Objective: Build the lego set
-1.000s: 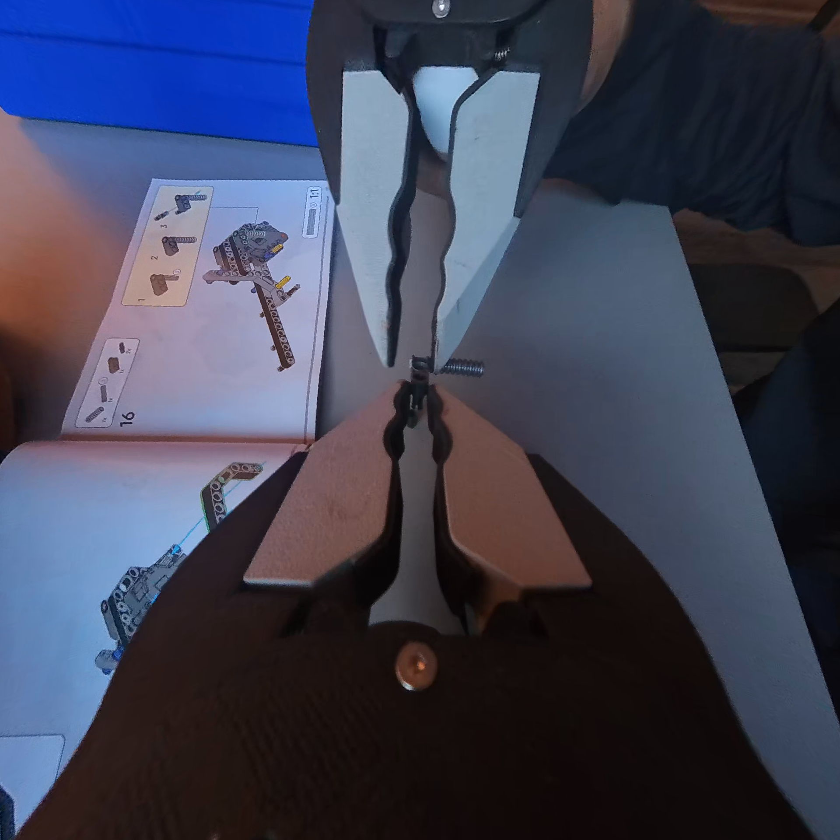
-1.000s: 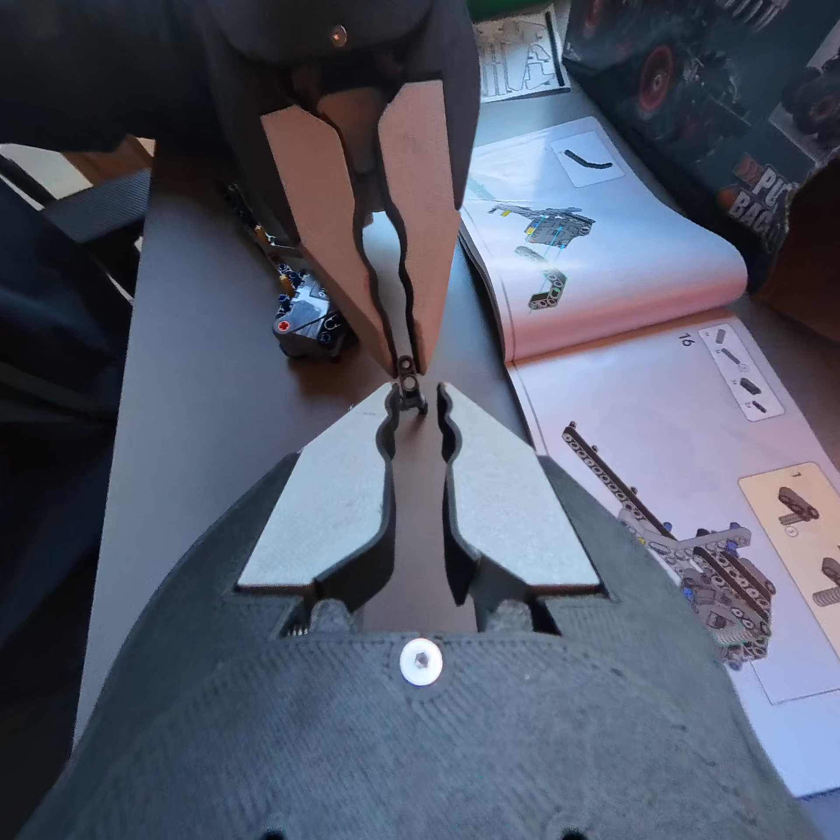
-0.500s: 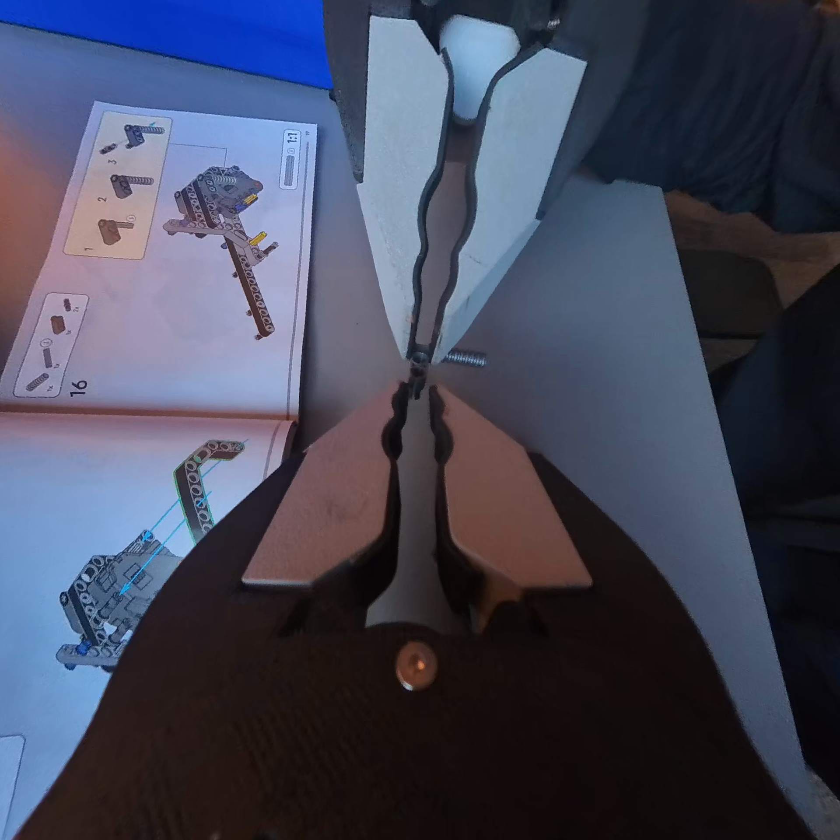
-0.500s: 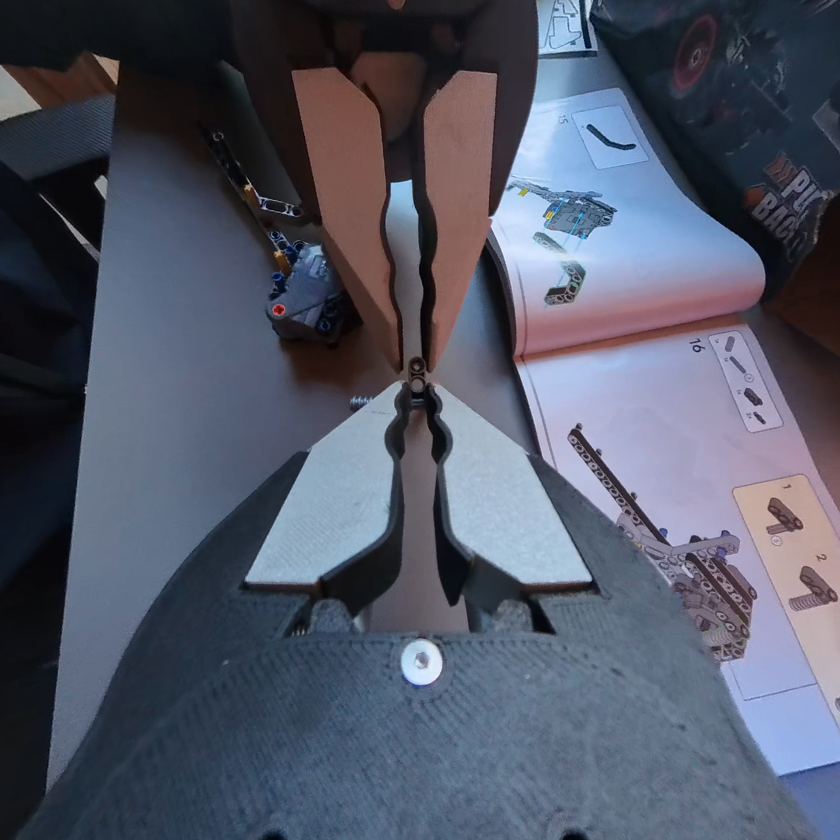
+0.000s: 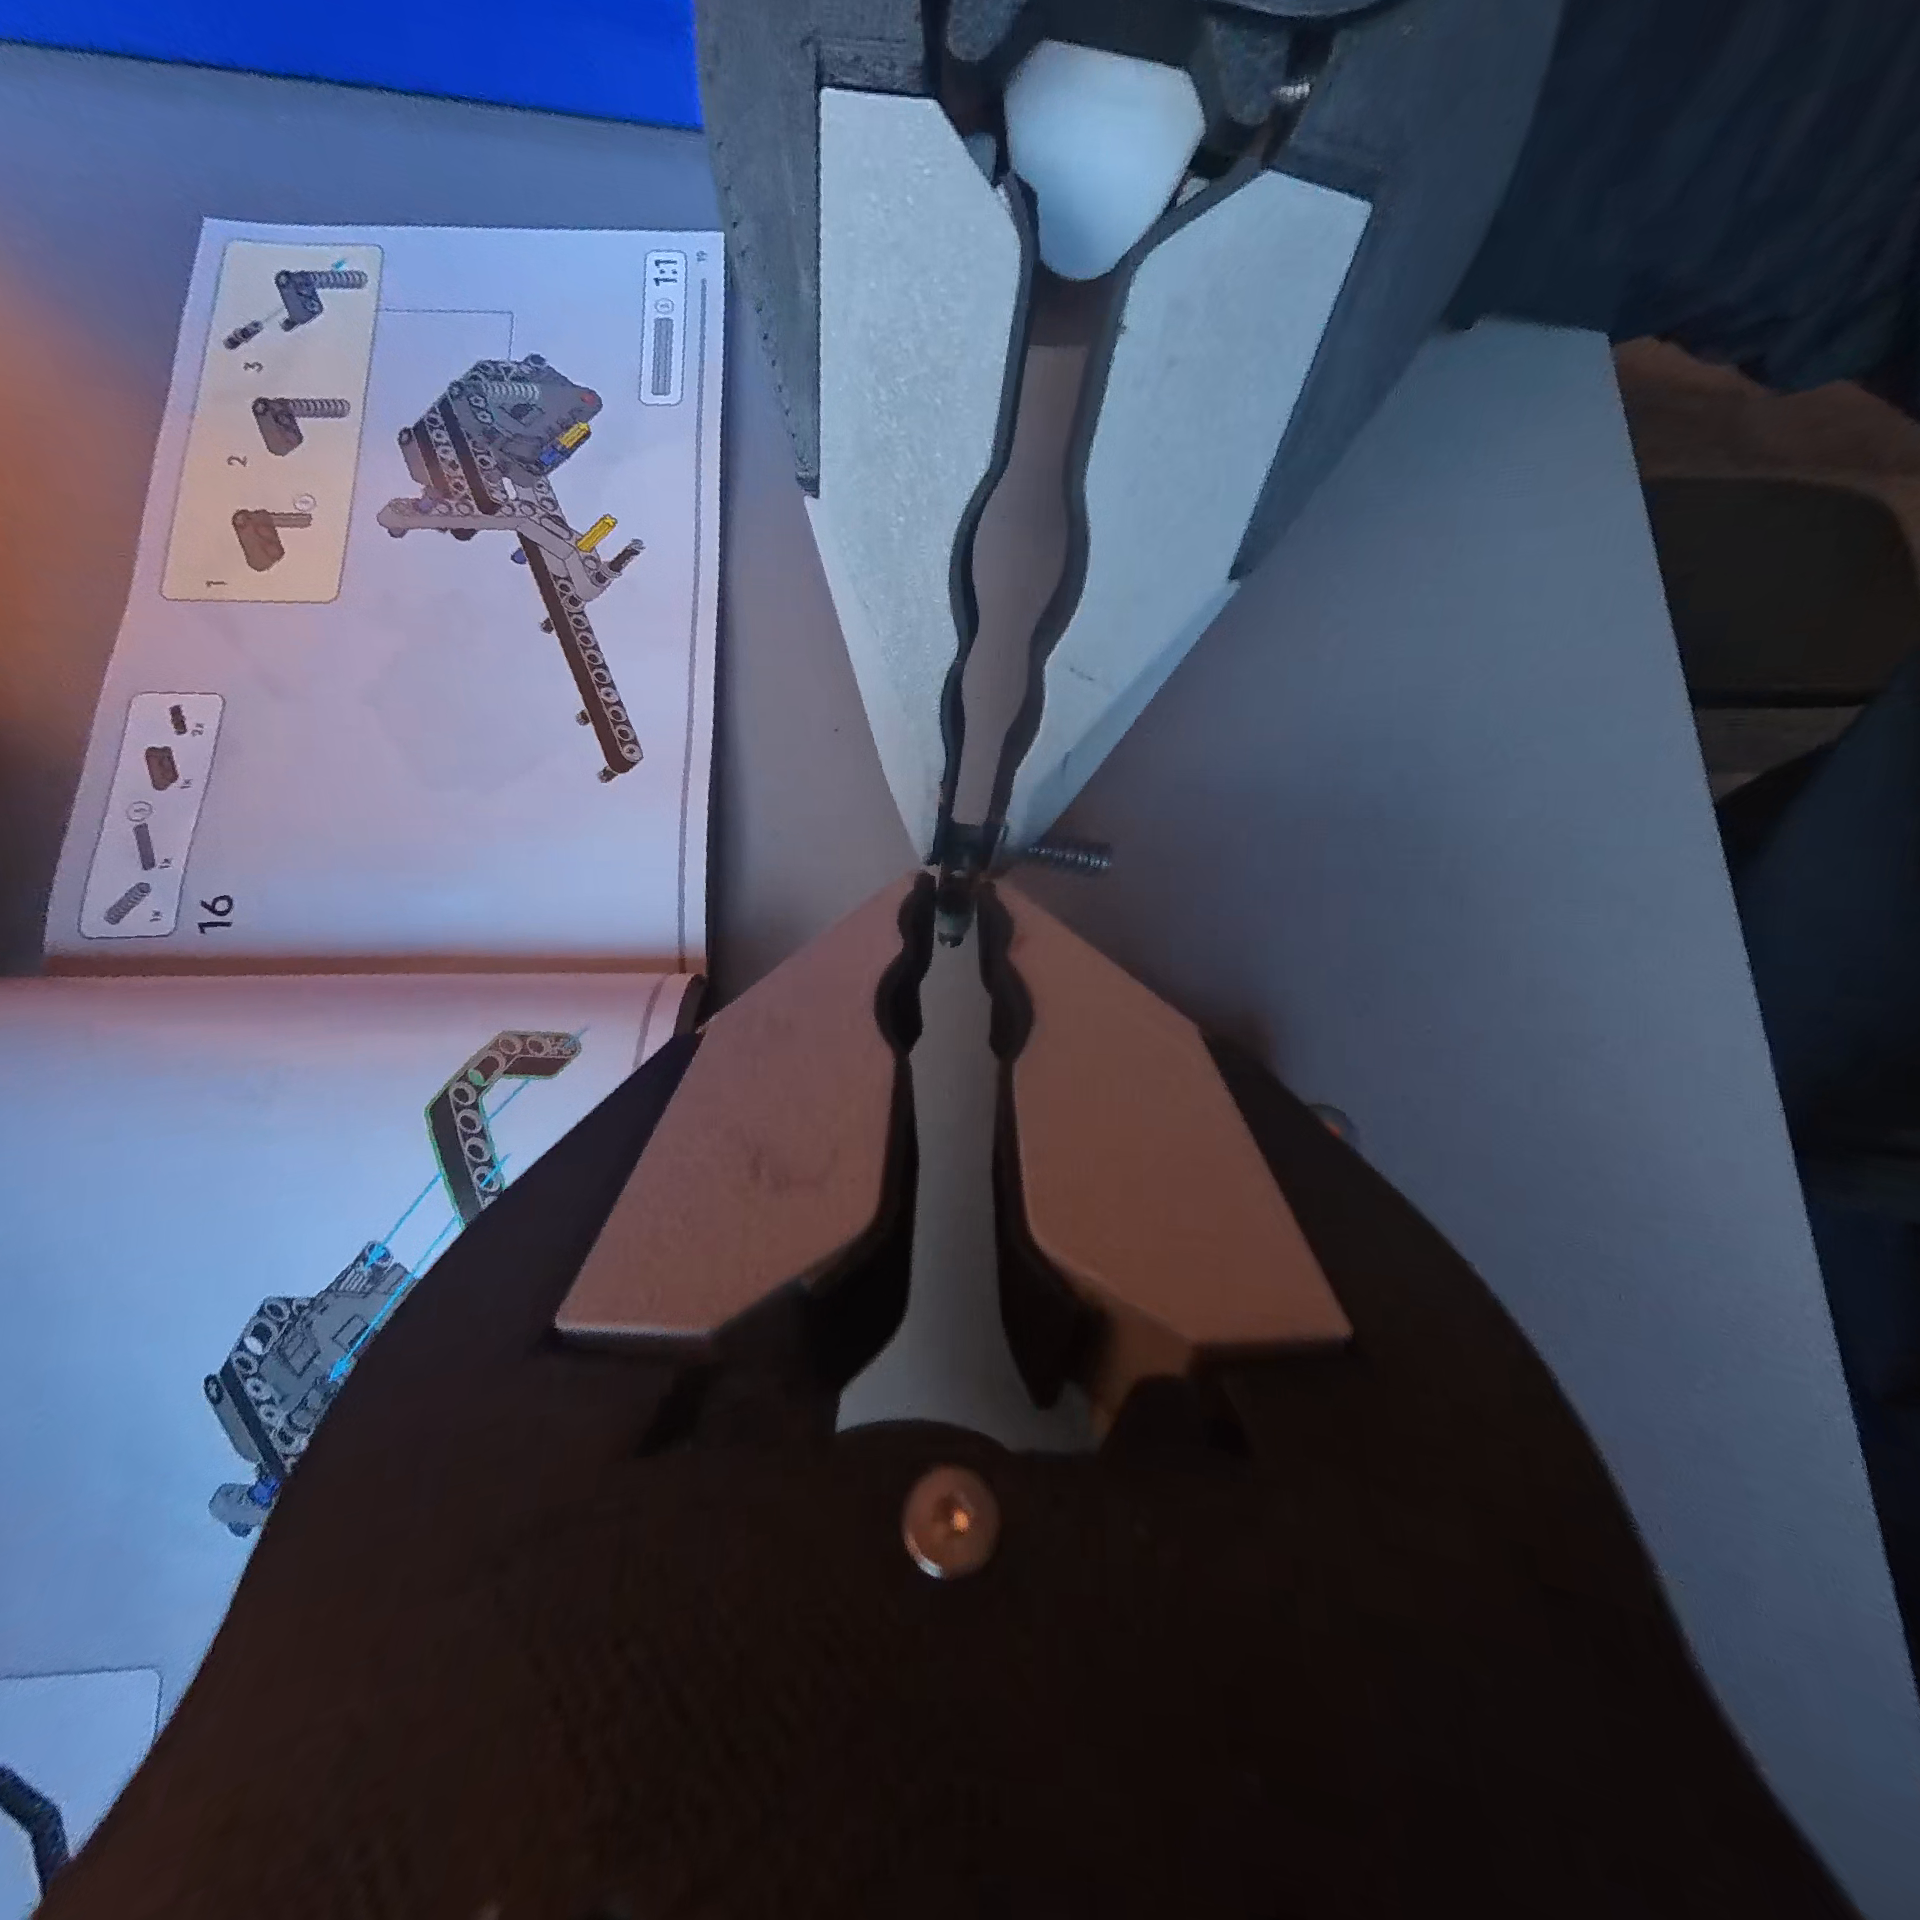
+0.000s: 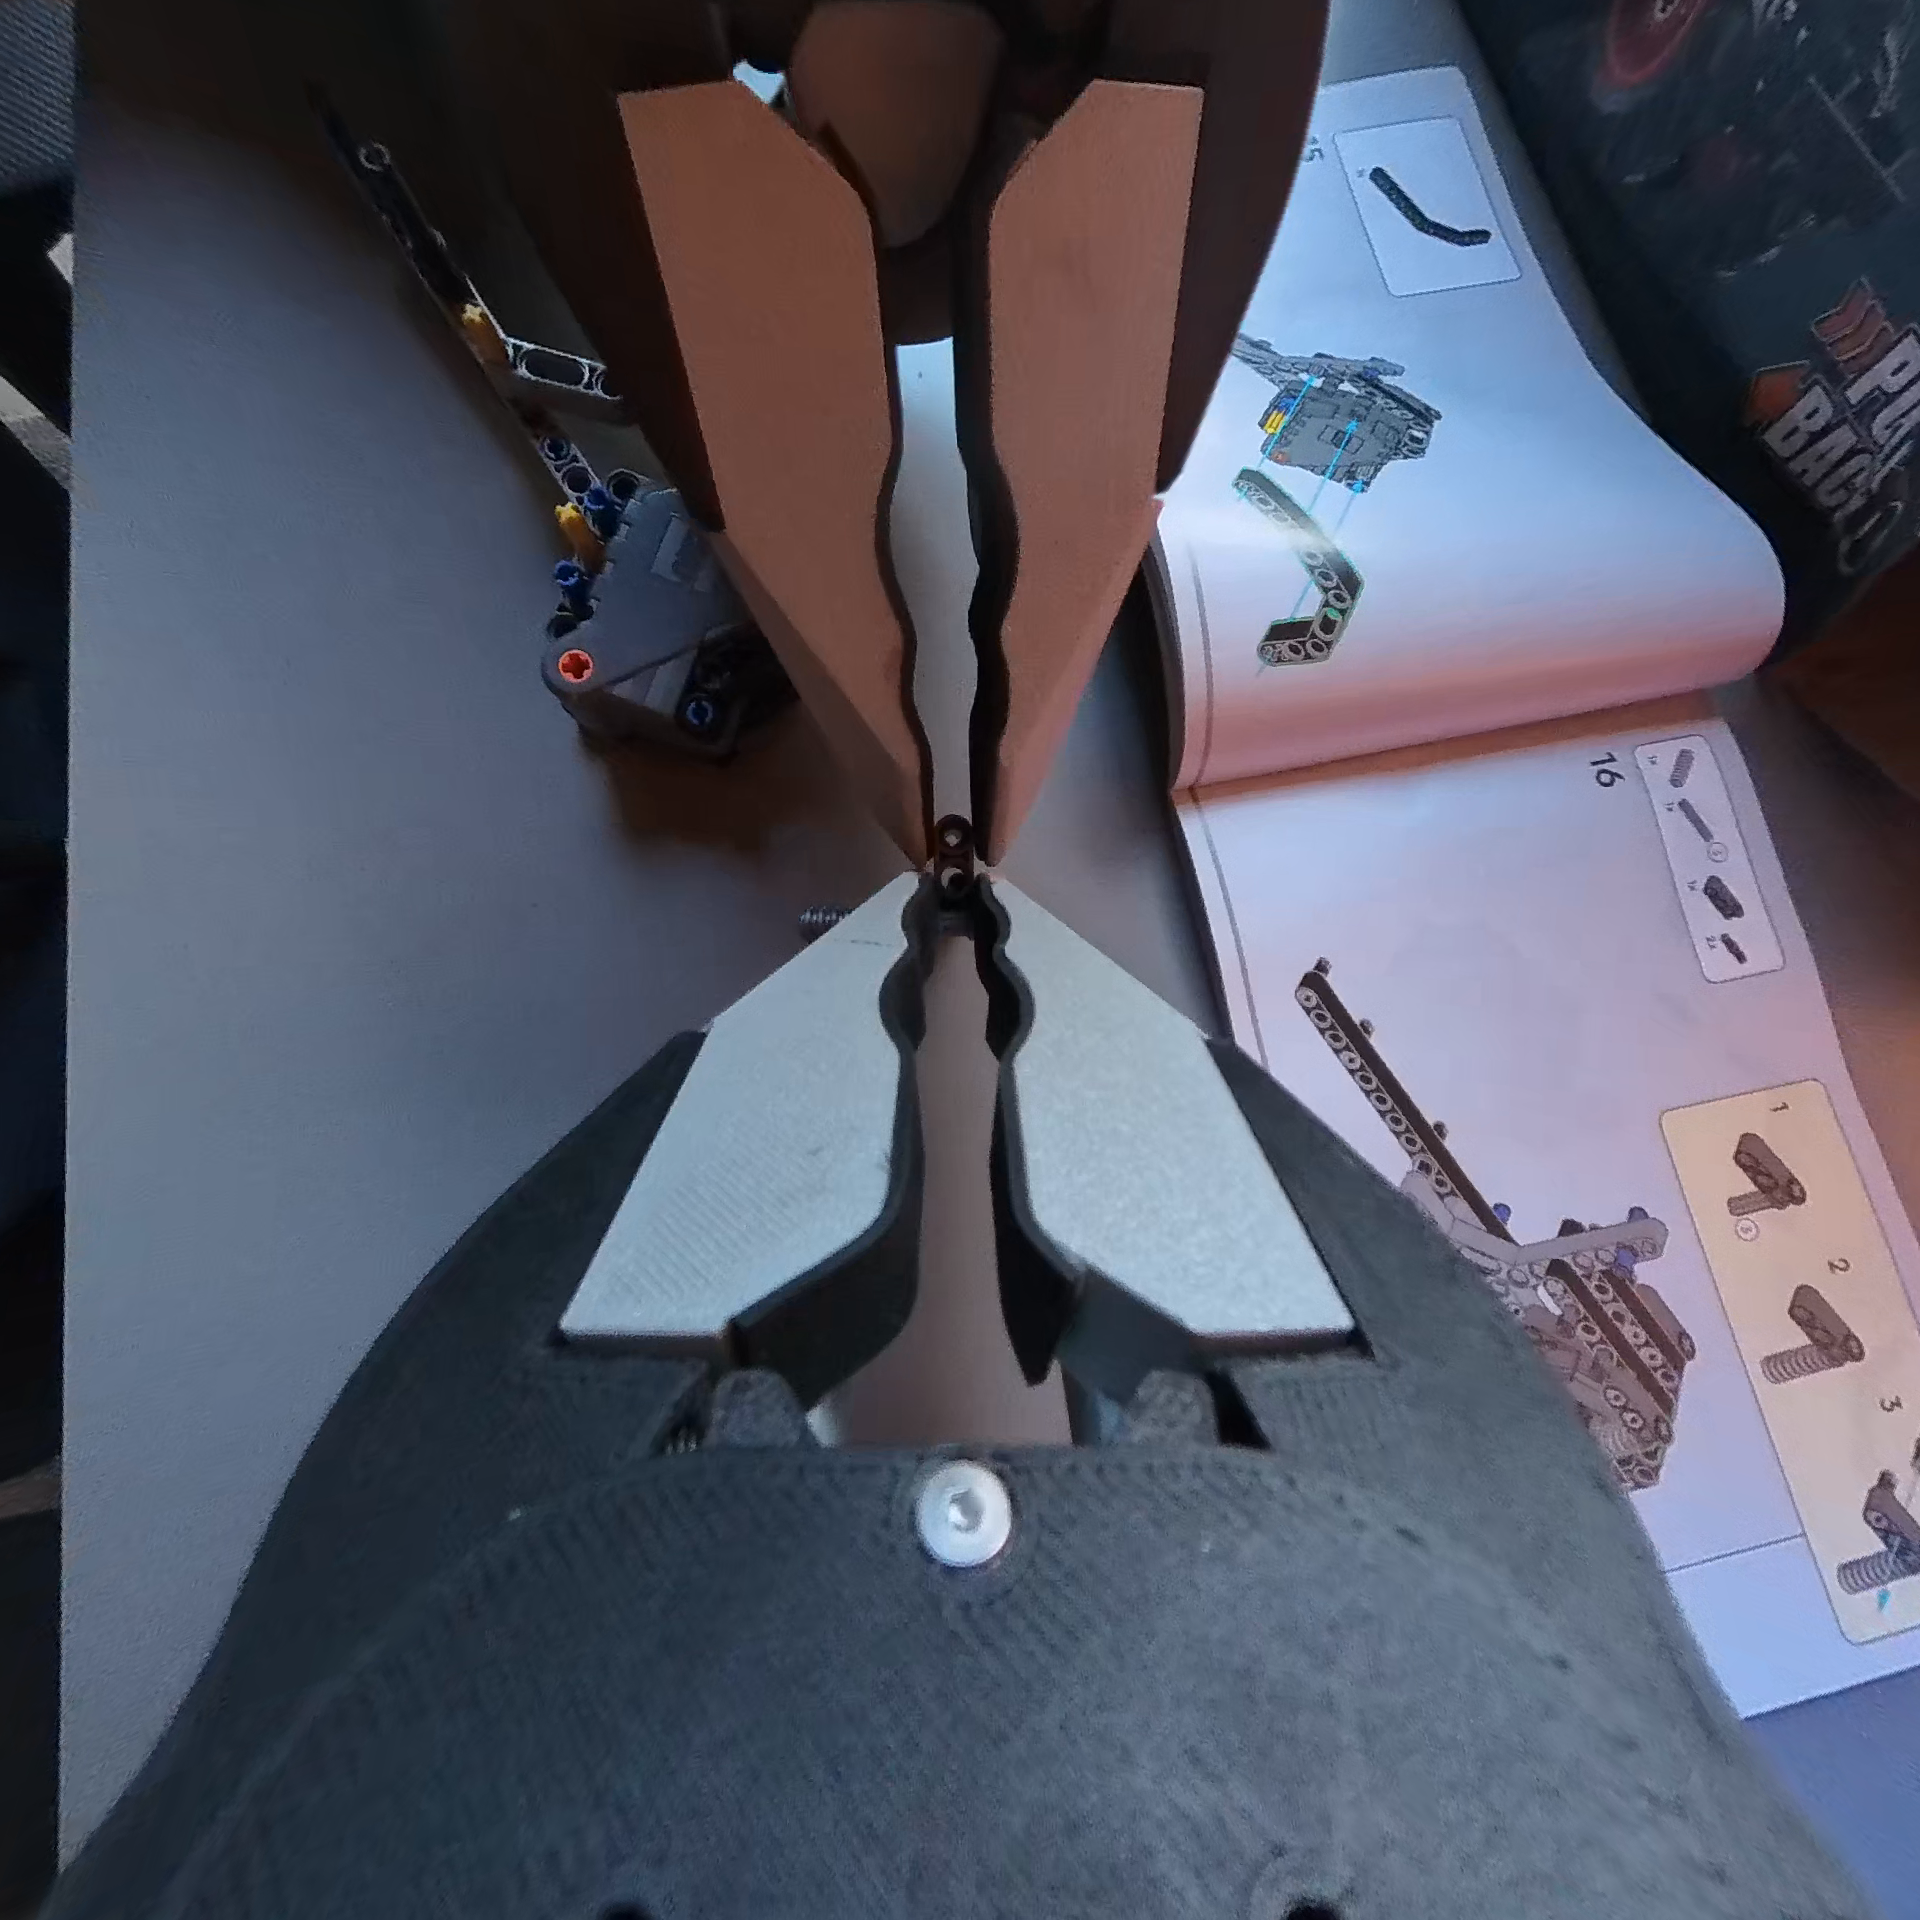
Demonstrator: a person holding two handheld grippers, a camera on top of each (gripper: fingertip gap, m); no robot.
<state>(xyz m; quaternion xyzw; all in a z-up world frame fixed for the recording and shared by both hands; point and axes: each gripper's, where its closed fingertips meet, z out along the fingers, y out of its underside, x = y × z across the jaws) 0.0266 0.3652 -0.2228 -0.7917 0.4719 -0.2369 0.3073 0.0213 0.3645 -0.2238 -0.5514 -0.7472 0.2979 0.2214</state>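
A small black two-hole lego connector [image 6: 953, 854] is held above the grey table [image 6: 312, 935] between both grippers, which meet tip to tip. My left gripper [image 5: 951, 902], with tan fingers, is shut on one end of it. My right gripper [image 6: 951, 896], with grey fingers, is shut on the other end. In the left wrist view the right gripper [image 5: 971, 831] comes in from the top, with the connector [image 5: 966, 850] at its tips. In the right wrist view the left gripper [image 6: 954, 836] comes in from the top. A small grey spring piece [image 5: 1070, 858] sits just beside the tips, also in the right wrist view [image 6: 826, 917].
An open instruction booklet [image 5: 416, 675] lies on the table, also in the right wrist view [image 6: 1455, 935]. A partly built grey lego assembly [image 6: 644, 623] with a long black beam [image 6: 447, 270] lies behind the left gripper. A dark lego box [image 6: 1766, 260] stands at the back right. The table edge [image 5: 1704, 935] runs close on the right. My left and right fingertips are right by each other.
My right gripper has closed from open onto the connector. Both grippers have come closer together; the left has stayed shut on the piece.
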